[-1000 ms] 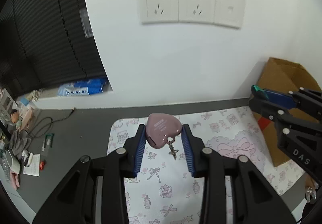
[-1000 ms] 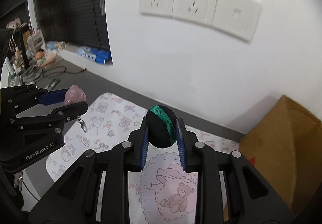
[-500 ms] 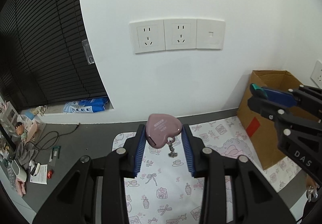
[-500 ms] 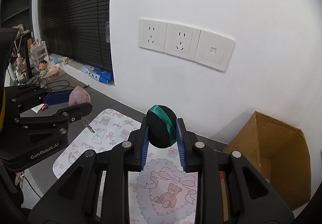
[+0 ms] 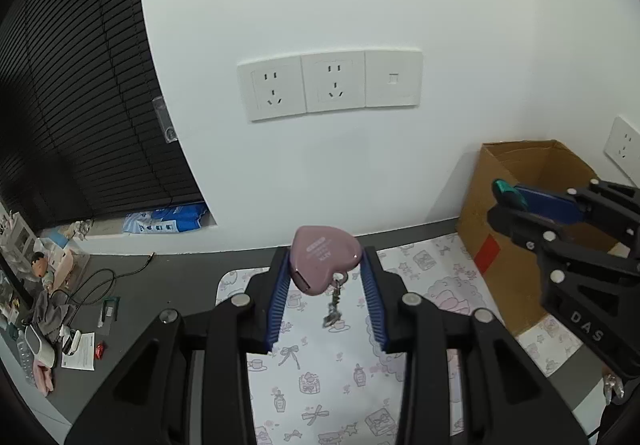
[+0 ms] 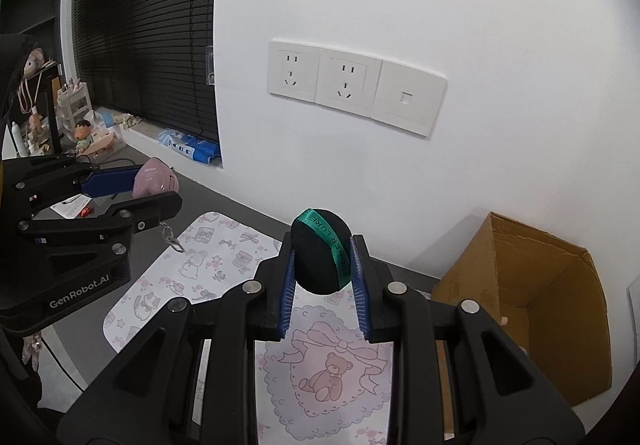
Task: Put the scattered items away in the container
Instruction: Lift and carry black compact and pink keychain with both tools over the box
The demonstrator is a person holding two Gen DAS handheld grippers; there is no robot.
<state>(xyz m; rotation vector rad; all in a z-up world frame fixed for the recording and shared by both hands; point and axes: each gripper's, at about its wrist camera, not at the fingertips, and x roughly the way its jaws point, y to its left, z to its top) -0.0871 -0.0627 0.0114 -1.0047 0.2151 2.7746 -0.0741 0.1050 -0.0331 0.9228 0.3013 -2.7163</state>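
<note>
My left gripper [image 5: 325, 265] is shut on a pink heart-shaped case [image 5: 322, 260] with a small metal charm [image 5: 333, 309] hanging under it, held above the patterned mat [image 5: 320, 373]. It also shows in the right wrist view [image 6: 154, 181] at the left. My right gripper [image 6: 323, 257] is shut on a black ball with a green ribbon [image 6: 320, 256], held above the mat [image 6: 208, 257]. The open cardboard box [image 6: 532, 305] stands to the right against the wall; it also shows in the left wrist view [image 5: 516, 181], behind my right gripper [image 5: 506, 199].
A white wall with a socket panel [image 5: 330, 85] stands close behind the mat. Dark blinds [image 5: 80, 105] hang at the left. Clutter, cables and a small figure [image 5: 44, 273] lie on the grey desk at the left.
Both grippers have lifted and pulled back from the wall with their objects still held; the box and more of the mat have come into view.
</note>
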